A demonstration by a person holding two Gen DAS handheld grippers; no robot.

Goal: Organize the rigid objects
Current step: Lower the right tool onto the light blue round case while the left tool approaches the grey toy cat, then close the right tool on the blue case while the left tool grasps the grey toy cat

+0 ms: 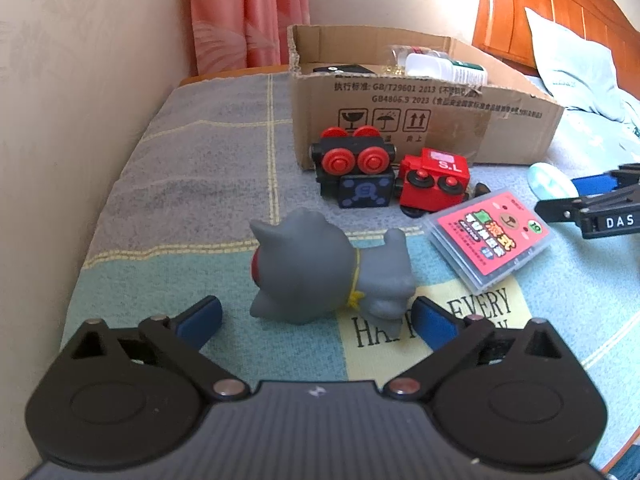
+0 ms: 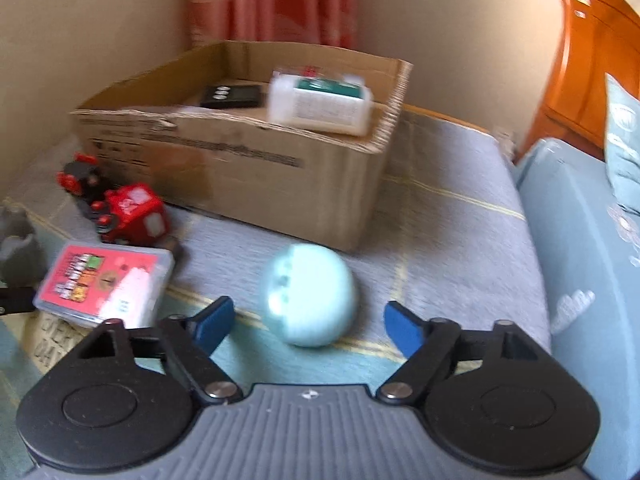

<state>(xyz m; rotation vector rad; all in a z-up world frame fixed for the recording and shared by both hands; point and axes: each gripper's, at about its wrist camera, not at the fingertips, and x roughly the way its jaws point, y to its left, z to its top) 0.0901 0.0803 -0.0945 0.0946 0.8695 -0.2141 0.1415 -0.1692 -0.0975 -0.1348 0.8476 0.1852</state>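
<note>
A grey rubber cat toy (image 1: 320, 268) lies on its side on the blanket, just ahead of my open left gripper (image 1: 316, 320), between the fingertips. A pale blue dome-shaped object (image 2: 308, 294) sits on the blanket just ahead of my open right gripper (image 2: 308, 324). An open cardboard box (image 1: 420, 120) (image 2: 240, 168) stands behind; it holds a white bottle (image 2: 320, 104) and a black device (image 2: 232, 96). A red and black toy train (image 1: 392, 172) (image 2: 116, 208) and a clear card case (image 1: 490, 240) (image 2: 106, 284) lie in front of the box.
The blanket (image 1: 192, 184) covers a bed beside a wall (image 1: 60, 120) at the left. A pink curtain (image 1: 248, 12) hangs behind the box. A wooden headboard (image 2: 592, 60) and a pillow (image 1: 572, 56) are at the right. The right gripper shows in the left wrist view (image 1: 592, 204).
</note>
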